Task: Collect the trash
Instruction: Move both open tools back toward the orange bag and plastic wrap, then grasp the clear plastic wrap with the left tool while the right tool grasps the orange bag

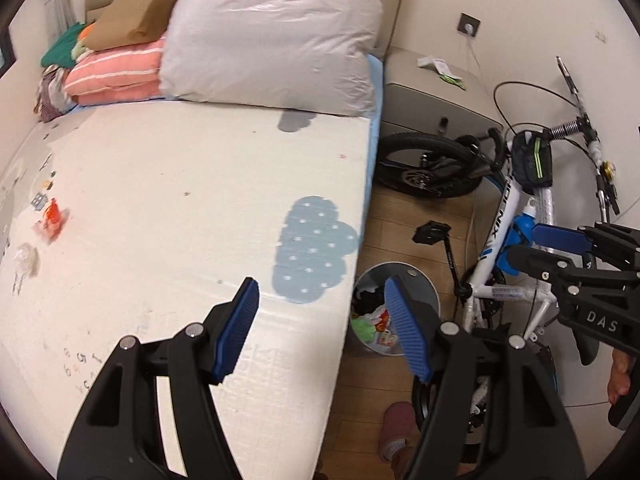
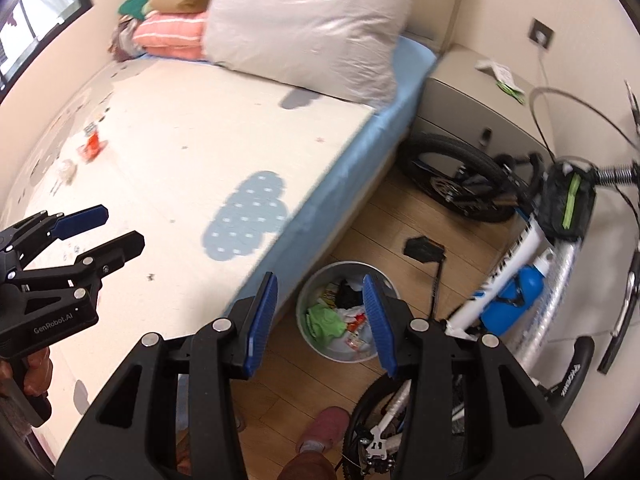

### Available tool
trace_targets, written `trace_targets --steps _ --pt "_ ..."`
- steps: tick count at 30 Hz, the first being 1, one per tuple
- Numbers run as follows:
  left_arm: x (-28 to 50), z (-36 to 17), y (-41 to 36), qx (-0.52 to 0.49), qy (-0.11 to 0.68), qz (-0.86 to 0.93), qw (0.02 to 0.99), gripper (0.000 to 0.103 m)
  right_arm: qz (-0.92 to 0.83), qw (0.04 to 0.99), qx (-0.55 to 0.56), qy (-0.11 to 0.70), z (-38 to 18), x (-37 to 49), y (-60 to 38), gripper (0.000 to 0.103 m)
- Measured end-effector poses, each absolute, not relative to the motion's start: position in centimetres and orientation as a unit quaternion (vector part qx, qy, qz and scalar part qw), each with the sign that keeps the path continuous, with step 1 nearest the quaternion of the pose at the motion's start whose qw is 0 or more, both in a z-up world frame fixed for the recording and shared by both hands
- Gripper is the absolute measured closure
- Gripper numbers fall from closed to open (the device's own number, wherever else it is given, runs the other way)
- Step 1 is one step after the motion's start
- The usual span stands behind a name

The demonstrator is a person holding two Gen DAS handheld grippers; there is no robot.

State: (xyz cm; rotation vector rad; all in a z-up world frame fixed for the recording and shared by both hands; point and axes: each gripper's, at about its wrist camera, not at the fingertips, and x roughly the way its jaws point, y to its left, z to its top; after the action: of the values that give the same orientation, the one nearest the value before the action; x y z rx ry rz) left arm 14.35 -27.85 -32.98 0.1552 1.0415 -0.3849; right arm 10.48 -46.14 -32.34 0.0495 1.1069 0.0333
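**Both grippers wide and empty over the bed edge, bin on the floor below**

A white-and-blue bicycle [image 2: 532, 264] leans along the wall, crowding the strip of wooden floor [image 2: 384, 216] between it and the bed; its black pedal [image 2: 424, 248] juts out just beside the round grey metal waste bin [image 2: 340, 354]. A grey bedside cabinet [image 1: 436, 92] stands in the corner with some paper scraps on top. A pink slipper [image 2: 326, 428] shows on the floor near the bin.

The bed carries a cream play mat [image 1: 180, 208] printed with a blue dotted cloud [image 1: 314, 248]. At its head lie a bulging white plastic sack [image 1: 272, 36], folded pink striped bedding [image 1: 116, 76] and a brown paper bag [image 1: 136, 12].

Far across the mat, well apart from the bin, lie a red-and-white crumpled wrapper [image 1: 52, 216] and a clear crumpled plastic scrap [image 1: 26, 260].

The bin already holds green, red, white and black rubbish.

The left gripper [image 1: 320, 328] hangs over the mat's edge, jaws spread, holding nothing. The right gripper [image 2: 318, 316] hangs above the bin, likewise spread and empty.
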Motion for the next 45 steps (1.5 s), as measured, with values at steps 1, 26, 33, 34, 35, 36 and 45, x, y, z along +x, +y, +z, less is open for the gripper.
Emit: trace_targets --steps 1,26,33,34,35,36,45 --pt "14.5 -32.5 -26.5 0.068 0.493 -0.174 0.850 0.037 0.025 0.851 0.019 0.524 -31.9 10.9 -44.9 0.060" --pt "15.7 -22.5 8.2 -0.030 0.439 0.072 0.895 0.026 0.219 0.864 -0.103 0.441 -21.5 19.8 -8.1 0.034" --pt "17.8 -23.0 14.2 -0.052 0.427 0.115 0.895 0.024 0.256 0.861 -0.108 0.427 -21.7 23.7 -0.9 0.028" --pt "18.3 -23.3 14.8 -0.053 0.427 0.120 0.895 0.024 0.260 0.859 -0.108 0.426 -22.1 24.6 0.0 0.028" --pt "18.9 -23.6 15.4 -0.055 0.427 0.125 0.894 0.024 0.264 0.858 -0.108 0.427 -22.5 25.6 0.9 0.028" --pt "19.6 -24.0 16.0 -0.056 0.427 0.131 0.893 0.024 0.268 0.857 -0.108 0.428 -23.0 26.7 1.7 0.028" --pt "26.8 -30.9 21.1 -0.067 0.442 0.164 0.879 0.024 0.284 0.841 -0.124 0.443 -30.2 37.4 7.7 0.028"
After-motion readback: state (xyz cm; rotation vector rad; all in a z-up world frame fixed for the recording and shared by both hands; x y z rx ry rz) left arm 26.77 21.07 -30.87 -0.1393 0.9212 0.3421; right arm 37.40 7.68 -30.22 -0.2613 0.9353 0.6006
